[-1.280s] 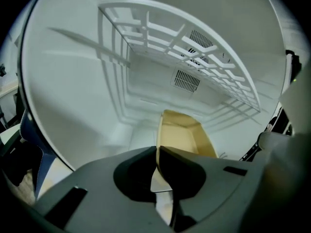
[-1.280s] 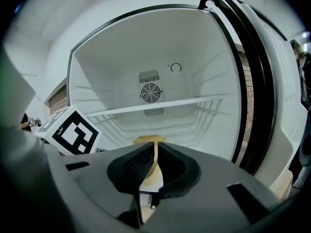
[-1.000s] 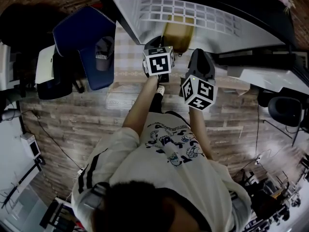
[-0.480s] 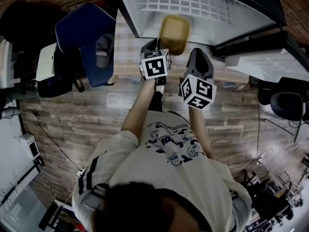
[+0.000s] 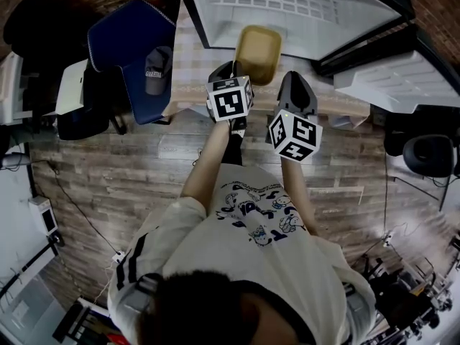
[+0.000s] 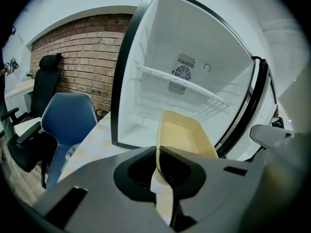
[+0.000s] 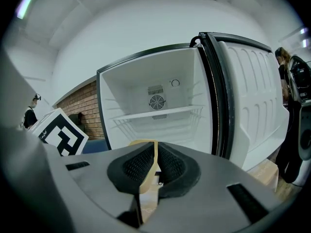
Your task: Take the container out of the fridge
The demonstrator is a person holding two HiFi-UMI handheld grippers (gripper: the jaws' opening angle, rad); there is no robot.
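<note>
Fridge (image 6: 160, 47) open | left claw (image 6: 158, 153), right claw (image 7: 155, 154) clamped on container (image 6: 187, 132)

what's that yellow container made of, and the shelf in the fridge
The container is probably thin moulded plastic, possibly pulp: pale yellow and matte, with a thin rim, rounded corners and no glare. The fridge shelf looks like white-coated metal wire: thin parallel bars with open gaps between them.

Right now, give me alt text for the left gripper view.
The left gripper pinches the rim of a tan container, held in front of an open fridge with a wire shelf. A blue chair and brick wall stand at left.
</note>
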